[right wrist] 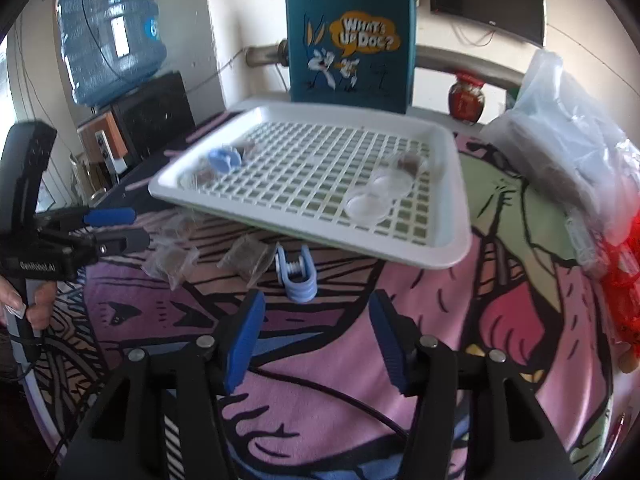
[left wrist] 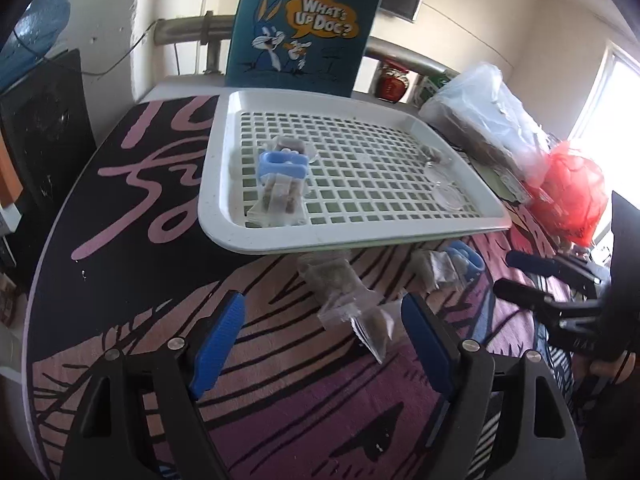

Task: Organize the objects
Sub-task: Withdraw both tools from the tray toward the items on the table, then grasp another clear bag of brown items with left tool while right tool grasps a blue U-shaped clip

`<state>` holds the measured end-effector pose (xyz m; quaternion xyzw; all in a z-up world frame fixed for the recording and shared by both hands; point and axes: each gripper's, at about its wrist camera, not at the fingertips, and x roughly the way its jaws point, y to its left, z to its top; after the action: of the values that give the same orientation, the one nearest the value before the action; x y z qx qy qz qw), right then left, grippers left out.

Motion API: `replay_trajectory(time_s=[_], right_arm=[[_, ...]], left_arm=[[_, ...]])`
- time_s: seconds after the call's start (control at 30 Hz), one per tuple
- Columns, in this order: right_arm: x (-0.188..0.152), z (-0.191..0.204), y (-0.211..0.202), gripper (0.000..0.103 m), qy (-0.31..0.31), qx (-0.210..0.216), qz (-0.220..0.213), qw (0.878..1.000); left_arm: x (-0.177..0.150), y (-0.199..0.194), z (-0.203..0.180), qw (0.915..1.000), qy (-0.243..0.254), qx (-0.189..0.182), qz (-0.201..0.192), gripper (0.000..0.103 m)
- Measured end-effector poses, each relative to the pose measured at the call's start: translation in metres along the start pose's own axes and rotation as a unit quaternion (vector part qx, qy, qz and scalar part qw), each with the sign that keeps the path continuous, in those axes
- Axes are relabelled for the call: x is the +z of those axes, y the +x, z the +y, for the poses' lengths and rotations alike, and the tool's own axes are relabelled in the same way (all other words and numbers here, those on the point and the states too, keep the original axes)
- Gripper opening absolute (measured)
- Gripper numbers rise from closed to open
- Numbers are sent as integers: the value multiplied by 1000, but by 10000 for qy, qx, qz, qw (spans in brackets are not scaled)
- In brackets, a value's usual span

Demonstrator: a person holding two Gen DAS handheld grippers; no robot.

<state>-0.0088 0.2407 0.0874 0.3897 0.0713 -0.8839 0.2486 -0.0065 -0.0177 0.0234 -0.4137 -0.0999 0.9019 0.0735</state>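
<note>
A white slotted tray (left wrist: 218, 200) (right wrist: 452, 246) sits on the patterned table cover. On the tray lie a blue clip (left wrist: 282, 162) (right wrist: 224, 158) over clear packets and two clear round lids (left wrist: 448, 194) (right wrist: 368, 206). In front of the tray, a packet (left wrist: 334, 280) lies ahead of my open left gripper (left wrist: 324, 344), its tail reaching between the pads without touching them. A second blue clip (right wrist: 294, 276) and another packet (right wrist: 248, 260) lie just ahead of my right gripper (right wrist: 316, 344), which is open with nothing in it. The left gripper (right wrist: 130, 228) also shows at the left of the right wrist view.
A blue cartoon tote bag (left wrist: 304, 28) stands behind the tray. A clear plastic bag (right wrist: 560, 136) and a red net bag (left wrist: 568, 188) crowd the right side. A red jar (right wrist: 466, 98), a water bottle (right wrist: 108, 32) and a black speaker (left wrist: 44, 120) stand beyond the table.
</note>
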Motion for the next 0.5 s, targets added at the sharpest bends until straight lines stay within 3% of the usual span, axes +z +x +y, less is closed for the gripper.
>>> replay_trajectory(time_s=[0.23, 0.3, 0.4, 0.5], right_arm=[[1, 5, 22, 47, -106, -25, 99, 9999], [1, 6, 28, 42, -155, -46, 133, 9998], [2, 9, 34, 27, -164, 24, 272, 9995], [2, 9, 33, 25, -162, 63, 231, 9996]], left_arm=[[9, 27, -6, 9999, -26, 14, 158, 63], [10, 29, -9, 9999, 40, 2, 115, 43], [8, 30, -13, 9998, 149, 41, 112, 29], [6, 26, -10, 9999, 89, -60, 100, 28]])
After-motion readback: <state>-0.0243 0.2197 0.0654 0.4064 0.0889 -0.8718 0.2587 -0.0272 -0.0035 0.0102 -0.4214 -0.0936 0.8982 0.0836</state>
